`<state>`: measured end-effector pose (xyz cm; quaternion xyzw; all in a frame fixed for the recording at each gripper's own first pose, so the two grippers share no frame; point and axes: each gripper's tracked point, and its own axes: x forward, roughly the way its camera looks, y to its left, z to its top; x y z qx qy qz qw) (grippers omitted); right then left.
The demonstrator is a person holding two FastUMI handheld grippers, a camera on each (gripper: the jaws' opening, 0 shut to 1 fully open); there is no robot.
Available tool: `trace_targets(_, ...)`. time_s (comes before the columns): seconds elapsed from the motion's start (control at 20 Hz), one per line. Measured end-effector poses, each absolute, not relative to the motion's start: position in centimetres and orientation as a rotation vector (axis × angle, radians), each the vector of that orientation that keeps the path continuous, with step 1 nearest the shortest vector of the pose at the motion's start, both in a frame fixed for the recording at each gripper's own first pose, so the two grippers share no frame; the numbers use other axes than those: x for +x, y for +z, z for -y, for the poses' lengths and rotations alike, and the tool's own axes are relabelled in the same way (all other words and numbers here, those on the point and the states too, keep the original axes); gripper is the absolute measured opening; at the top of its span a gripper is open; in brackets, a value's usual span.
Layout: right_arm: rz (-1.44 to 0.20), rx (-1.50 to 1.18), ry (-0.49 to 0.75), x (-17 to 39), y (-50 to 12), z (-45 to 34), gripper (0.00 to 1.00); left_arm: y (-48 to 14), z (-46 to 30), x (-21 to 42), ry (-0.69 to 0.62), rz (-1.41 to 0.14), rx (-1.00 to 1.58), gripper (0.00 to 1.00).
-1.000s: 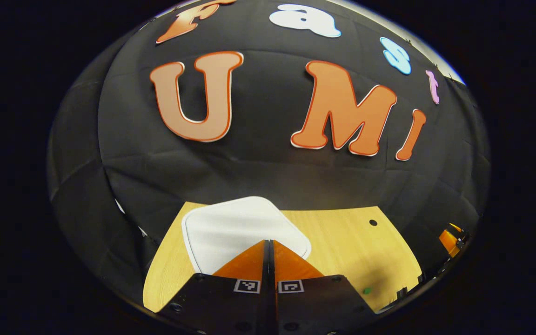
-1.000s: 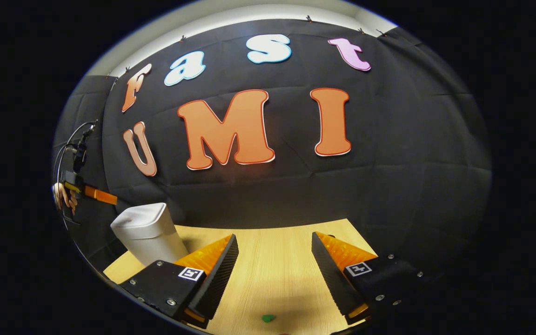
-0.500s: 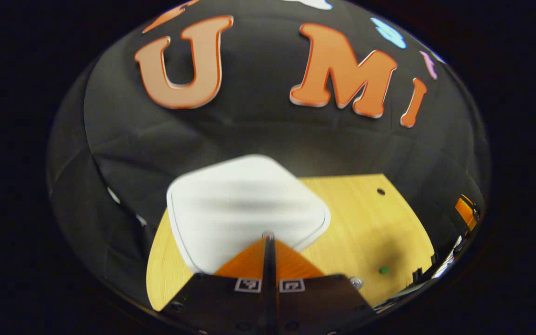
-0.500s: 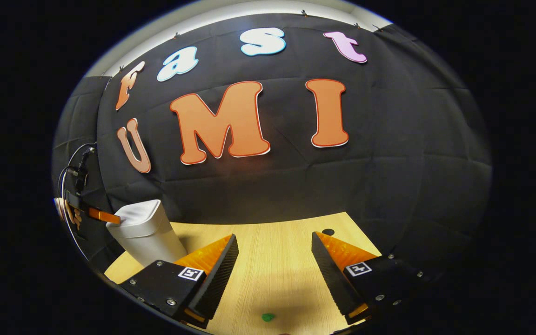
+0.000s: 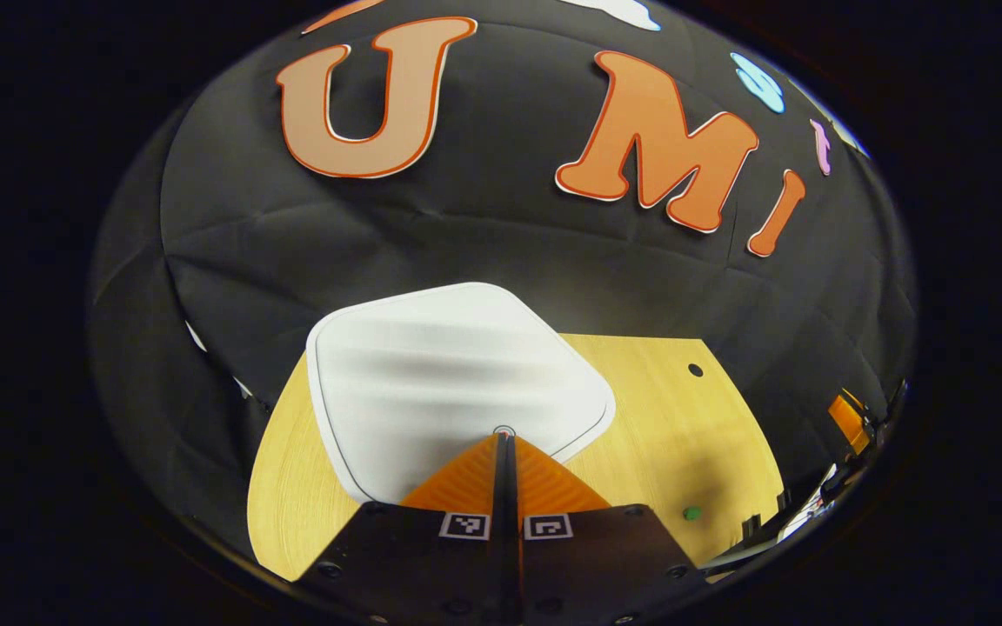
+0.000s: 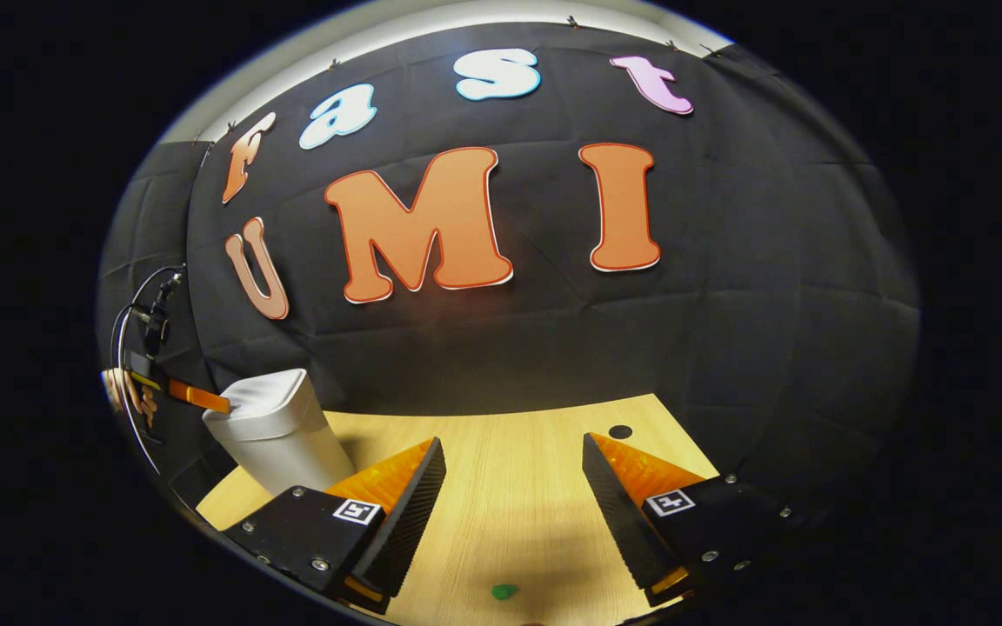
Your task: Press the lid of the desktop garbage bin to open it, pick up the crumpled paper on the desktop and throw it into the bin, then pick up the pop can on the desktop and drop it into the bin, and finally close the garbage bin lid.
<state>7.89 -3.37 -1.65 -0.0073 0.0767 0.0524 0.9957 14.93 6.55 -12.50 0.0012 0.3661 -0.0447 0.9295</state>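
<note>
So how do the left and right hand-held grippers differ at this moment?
The left hand-held gripper has its fingers closed together, tips at the near edge of the white bin lid; the right hand-held gripper is wide open, holding nothing. The left one sits over the bin, while the right one hangs above bare wooden desktop near a small green speck. Both carry square markers.

Left gripper (image 5: 503, 435): fingers pressed together, tips pointing forward and down (a hand (image 6: 123, 393) holds it, seen far left in the right gripper view).
Right gripper (image 6: 514, 456): fingers spread wide, level.
</note>
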Motion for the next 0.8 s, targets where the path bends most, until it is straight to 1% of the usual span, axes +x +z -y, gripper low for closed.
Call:
trace_targets(0.05, -0.153, -0.021, 0.108, 7.8, -1.5, 3.3, 0.94, -11.8, -7.0, 15.4, -0.062, -0.728, 0.029, 0.0)
trace_targets(0.2, -0.128, -0.046, 0.111, 7.5, -0.6, 2.9, 0.94, -8.4, -6.3, 15.3, -0.044, -0.637, 0.062, 0.0)
trace_targets(0.3, -0.123, -0.044, 0.117, 7.3, -0.4, 2.5, 0.94, -5.6, -4.5, 15.1, -0.058, -0.548, 0.066, 0.0)
trace_targets(0.4, -0.127, -0.036, 0.126, 7.2, -0.3, 2.0, 0.94, -3.0, -1.6, 14.3, -0.106, -0.459, 0.027, 0.0)
trace_targets(0.45, -0.126, -0.036, 0.13, 7.1, -0.2, 1.8, 0.94, -2.4, -0.9, 13.8, -0.118, -0.44, 0.014, 0.0)
trace_targets(0.5, -0.12, -0.037, 0.13, 7.0, 0.1, 1.6, 0.94, -2.2, -0.7, 12.0, -0.126, -0.418, 0.002, 0.0)
trace_targets(0.65, -0.079, -0.042, 0.167, 6.3, 1.4, 0.5, 0.94, -0.5, 0.6, 10.0, -0.14, -0.352, 0.009, 0.0)
trace_targets(0.8, -0.056, -0.072, 0.167, 6.0, 1.8, 0.4, 0.95, -0.1, 1.4, 8.7, -0.138, -0.322, 0.023, 0.0)
